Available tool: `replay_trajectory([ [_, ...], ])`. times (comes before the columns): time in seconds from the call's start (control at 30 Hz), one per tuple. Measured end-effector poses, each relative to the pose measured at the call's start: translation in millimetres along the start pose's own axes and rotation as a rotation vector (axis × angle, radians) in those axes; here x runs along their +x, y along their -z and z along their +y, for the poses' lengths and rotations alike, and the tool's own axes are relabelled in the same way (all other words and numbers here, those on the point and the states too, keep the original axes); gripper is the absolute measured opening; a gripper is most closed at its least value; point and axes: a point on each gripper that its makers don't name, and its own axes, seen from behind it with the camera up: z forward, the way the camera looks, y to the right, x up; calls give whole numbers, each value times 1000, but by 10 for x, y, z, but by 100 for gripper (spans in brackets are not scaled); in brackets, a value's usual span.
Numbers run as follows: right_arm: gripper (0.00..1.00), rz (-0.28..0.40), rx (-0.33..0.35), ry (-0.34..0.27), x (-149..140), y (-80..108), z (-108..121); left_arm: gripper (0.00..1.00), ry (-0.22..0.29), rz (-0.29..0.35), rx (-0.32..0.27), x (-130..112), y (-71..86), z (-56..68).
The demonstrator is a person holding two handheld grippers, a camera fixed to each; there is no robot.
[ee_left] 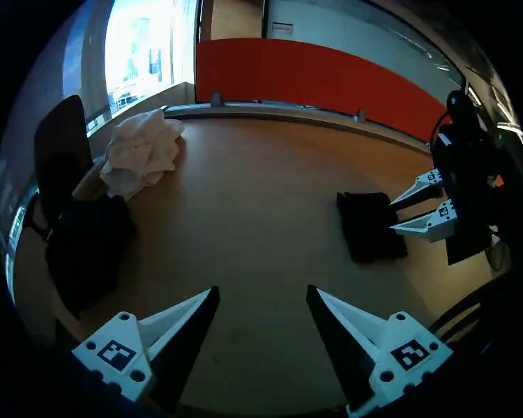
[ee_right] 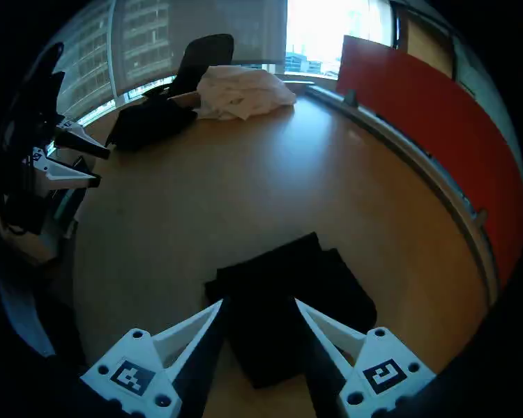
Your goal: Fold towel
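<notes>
1. Two grippers had their fingers apart and empty: left gripper (ee_left: pixel 261 306), right gripper (ee_right: pixel 259 310).
2. The dark folded towel (ee_right: pixel 331 285) lay on the table (ee_right: pixel 226 188), close below the right gripper.
3. A white cloth heap (ee_right: pixel 240 90) sat far off.

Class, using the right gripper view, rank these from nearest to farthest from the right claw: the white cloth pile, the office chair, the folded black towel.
1. Folded black towel, at the tips of the right claw.
2. White cloth pile, at the far end of the table.
3. Office chair, behind that pile.
</notes>
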Motion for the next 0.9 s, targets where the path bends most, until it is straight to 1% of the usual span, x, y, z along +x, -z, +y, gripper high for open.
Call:
replay_trajectory([
  [0.27,61,-29,-26,-51,-298,47,8,92,-3,2,-3,5,-4,6],
  [0.6,61,-82,-62,-105,-765,193,31,93,-15,-1,-7,5,-7,14],
  [0.77,61,-96,-72,-130,-910,234,38,93,-22,-3,-11,3,-11,31],
  [0.9,61,-110,-77,-142,-1014,225,33,92,-26,-4,-13,-1,-18,47],
])
